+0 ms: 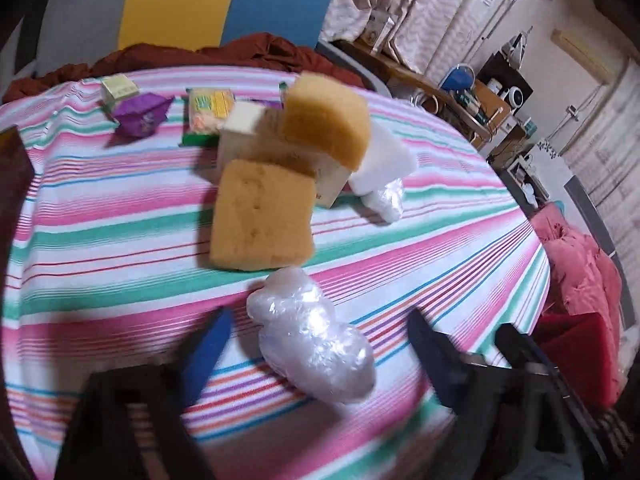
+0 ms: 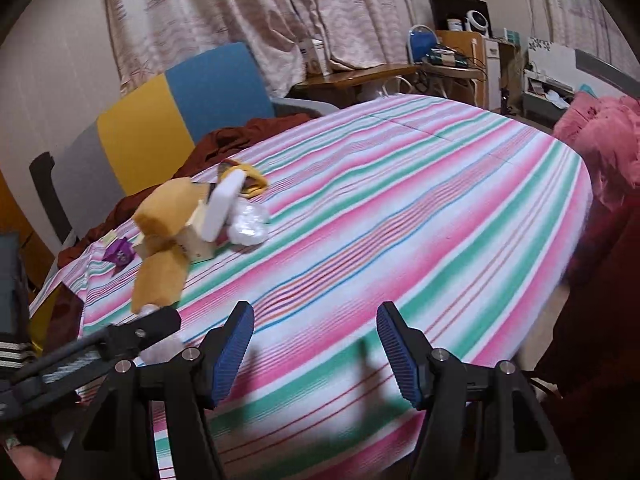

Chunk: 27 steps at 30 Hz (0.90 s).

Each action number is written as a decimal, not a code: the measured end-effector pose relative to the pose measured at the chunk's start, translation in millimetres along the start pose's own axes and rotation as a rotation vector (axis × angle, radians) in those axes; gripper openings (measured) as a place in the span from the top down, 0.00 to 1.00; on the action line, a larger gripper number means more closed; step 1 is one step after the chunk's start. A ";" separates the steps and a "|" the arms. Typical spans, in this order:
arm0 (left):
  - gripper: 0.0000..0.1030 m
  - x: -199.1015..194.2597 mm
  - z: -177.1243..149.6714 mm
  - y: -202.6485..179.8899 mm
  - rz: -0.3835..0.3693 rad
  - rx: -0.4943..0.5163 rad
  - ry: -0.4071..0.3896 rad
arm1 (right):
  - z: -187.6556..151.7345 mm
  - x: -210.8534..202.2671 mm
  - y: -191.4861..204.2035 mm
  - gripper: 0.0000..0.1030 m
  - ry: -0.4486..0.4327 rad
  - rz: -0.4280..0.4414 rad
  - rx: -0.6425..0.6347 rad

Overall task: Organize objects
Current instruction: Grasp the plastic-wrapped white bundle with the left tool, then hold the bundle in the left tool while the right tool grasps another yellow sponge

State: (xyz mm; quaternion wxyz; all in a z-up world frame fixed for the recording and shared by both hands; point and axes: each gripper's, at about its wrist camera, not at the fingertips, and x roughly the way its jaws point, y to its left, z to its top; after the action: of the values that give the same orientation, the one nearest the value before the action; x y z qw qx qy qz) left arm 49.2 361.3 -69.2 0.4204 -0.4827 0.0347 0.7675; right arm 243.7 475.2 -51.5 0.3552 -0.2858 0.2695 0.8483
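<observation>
My left gripper [image 1: 320, 344] is open, its blue fingers on either side of a clear plastic-wrapped bundle [image 1: 312, 336] lying on the striped tablecloth [image 1: 100, 240]. Beyond it lie a flat yellow sponge [image 1: 262, 216], a second sponge [image 1: 328, 120] leaning on a cardboard box [image 1: 240, 140], a white foam block [image 1: 384, 160] and another wrapped bundle [image 1: 386, 200]. A purple packet [image 1: 140, 114], a green-yellow packet [image 1: 206, 114] and a small box [image 1: 118, 88] sit farther back. My right gripper [image 2: 316, 344] is open and empty over bare cloth [image 2: 400, 208]; the sponge pile [image 2: 168, 232] lies to its far left.
A yellow and blue chair [image 1: 224, 0] with a brown cloth [image 1: 256, 52] stands behind the table. A red cushion [image 1: 580, 280] and pink fabric [image 2: 600, 140] lie off the right edge. Cluttered shelves [image 2: 460, 52] and curtains [image 2: 240, 12] line the back wall.
</observation>
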 end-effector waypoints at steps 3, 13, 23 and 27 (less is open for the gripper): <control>0.52 0.2 -4.0 2.0 0.038 0.062 -0.039 | -1.1 1.6 -3.9 0.37 0.003 0.006 0.016; 0.61 -27.4 -27.2 42.9 0.156 0.159 -0.146 | -9.3 23.1 39.8 0.37 0.078 0.119 -0.072; 0.64 -38.0 -44.6 66.5 0.195 0.179 -0.226 | 1.6 68.5 133.6 0.37 0.130 0.244 -0.232; 0.65 -40.1 -45.1 74.8 0.152 0.147 -0.244 | 5.3 88.7 156.7 0.37 0.132 0.228 -0.307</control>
State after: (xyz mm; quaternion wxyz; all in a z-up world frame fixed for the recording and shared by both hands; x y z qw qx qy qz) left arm 37.7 267.8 -88.6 0.3964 -0.3495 0.0760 0.8455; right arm 71.8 424.2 -68.0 0.1908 -0.3592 0.1904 0.8935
